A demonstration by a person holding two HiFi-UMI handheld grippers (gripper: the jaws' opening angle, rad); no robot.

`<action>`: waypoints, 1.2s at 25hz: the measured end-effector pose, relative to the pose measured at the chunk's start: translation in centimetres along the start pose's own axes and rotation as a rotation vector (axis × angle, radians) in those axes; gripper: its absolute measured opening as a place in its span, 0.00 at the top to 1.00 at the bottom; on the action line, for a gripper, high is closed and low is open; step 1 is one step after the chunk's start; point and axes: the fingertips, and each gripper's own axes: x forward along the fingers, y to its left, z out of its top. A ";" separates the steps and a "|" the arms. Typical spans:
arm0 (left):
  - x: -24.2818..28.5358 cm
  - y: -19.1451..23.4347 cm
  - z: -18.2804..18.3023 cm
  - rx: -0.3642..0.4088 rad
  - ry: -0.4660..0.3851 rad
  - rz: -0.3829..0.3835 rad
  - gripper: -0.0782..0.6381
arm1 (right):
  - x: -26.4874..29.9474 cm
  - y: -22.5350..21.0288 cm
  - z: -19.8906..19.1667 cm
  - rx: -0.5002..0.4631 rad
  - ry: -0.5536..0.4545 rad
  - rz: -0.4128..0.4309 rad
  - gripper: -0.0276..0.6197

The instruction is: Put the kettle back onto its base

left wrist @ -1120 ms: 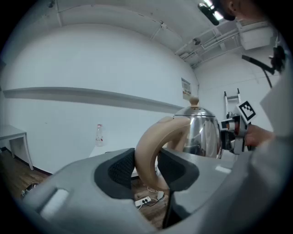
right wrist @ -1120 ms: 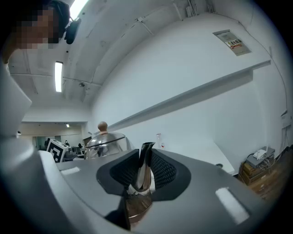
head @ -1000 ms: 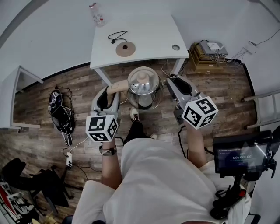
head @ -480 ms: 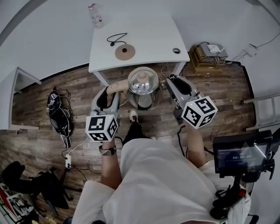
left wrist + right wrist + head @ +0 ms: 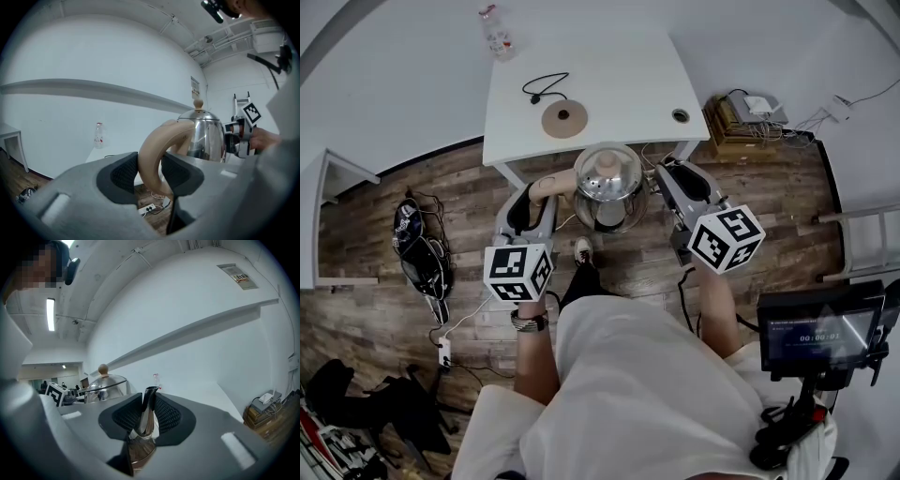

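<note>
You are closing on the table [image 5: 619, 75]; it is sitting nearer in the head view than a second ago; the kettle [image 5: 607, 187] is now hanging right at its near edge, above the floor [image 5: 441, 187]; between your two tools, it is being held upright; your left gripper [image 5: 152, 171] is clamping the tan handle [image 5: 157, 150]; your right gripper [image 5: 146, 416] is pinching the steel spout [image 5: 147, 408]; the base [image 5: 563, 119] is lying on the table, apart from the kettle.
</note>
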 end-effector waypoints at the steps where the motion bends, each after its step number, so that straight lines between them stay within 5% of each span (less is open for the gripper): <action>1: 0.6 0.4 0.1 -0.002 0.002 -0.002 0.67 | 0.6 -0.3 0.1 -0.002 0.000 0.000 0.83; 18: 12.0 12.6 1.1 -0.031 0.043 -0.027 0.66 | 16.9 -4.0 1.0 0.033 0.012 -0.041 0.83; 30: 13.6 14.1 2.7 0.007 0.035 -0.048 0.66 | 18.7 -4.5 1.9 0.048 -0.017 -0.061 0.83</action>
